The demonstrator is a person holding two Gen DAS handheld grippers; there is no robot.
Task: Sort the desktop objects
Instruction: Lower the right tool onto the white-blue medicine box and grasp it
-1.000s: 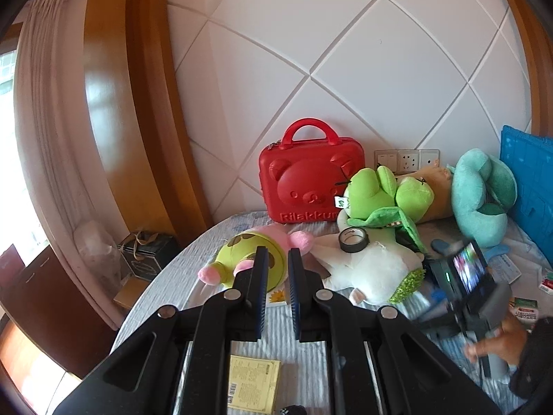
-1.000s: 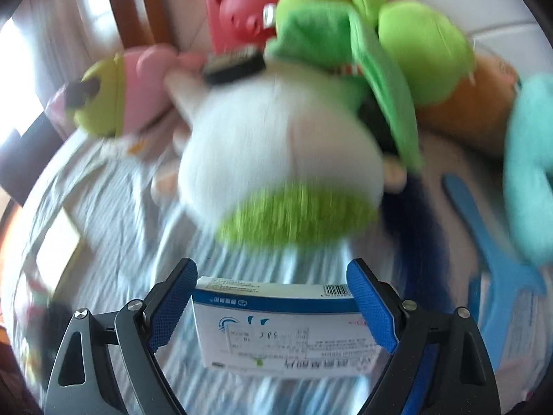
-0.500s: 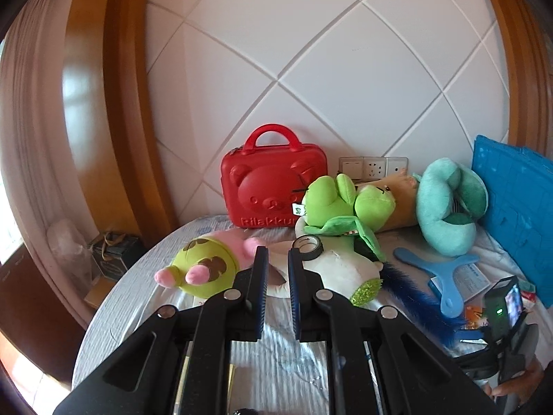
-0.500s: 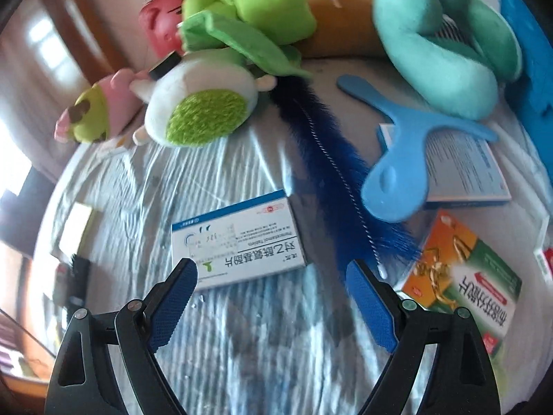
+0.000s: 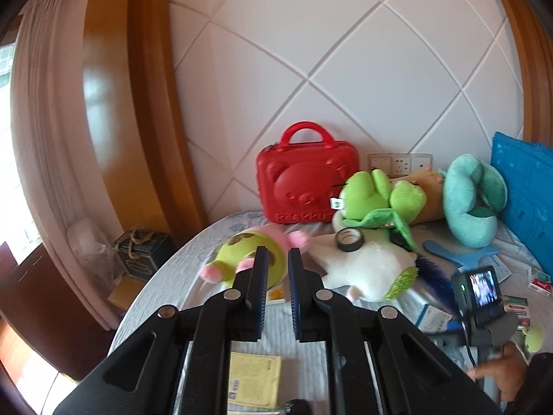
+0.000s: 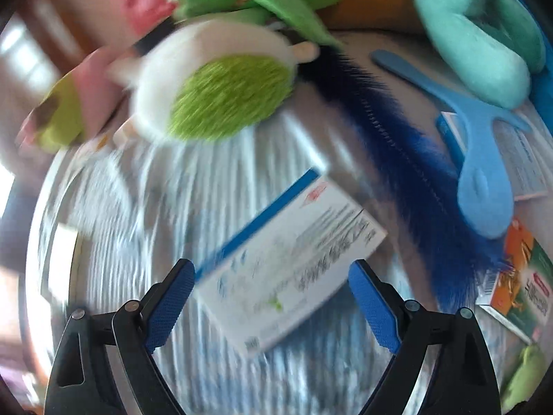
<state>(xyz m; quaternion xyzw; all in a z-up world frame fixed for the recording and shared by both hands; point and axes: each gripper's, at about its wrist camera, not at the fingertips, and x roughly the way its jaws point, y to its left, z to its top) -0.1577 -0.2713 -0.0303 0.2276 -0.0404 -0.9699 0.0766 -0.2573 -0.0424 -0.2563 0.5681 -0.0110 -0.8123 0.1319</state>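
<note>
A white quilted wall (image 5: pixel 345 69) with wooden trim (image 5: pixel 148 103) stands behind the surface (image 5: pixel 193 259); a curtain (image 5: pixel 38 121) hangs left, sockets (image 5: pixel 397 164) low on the wall.

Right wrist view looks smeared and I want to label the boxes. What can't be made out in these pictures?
- White box: print smeared, right wrist view.
- Orange box: cut by right edge.
- Yellow packet: text too small, partly behind left tongs.
- Red case: lettering partly behind green plush.

Beyond the left gripper (image 5: pixel 276 269), its fingers (image 5: pixel 260 276) nearly closed and empty, lie plush toys (image 5: pixel 363 269) and a red case (image 5: pixel 307 186).
</note>
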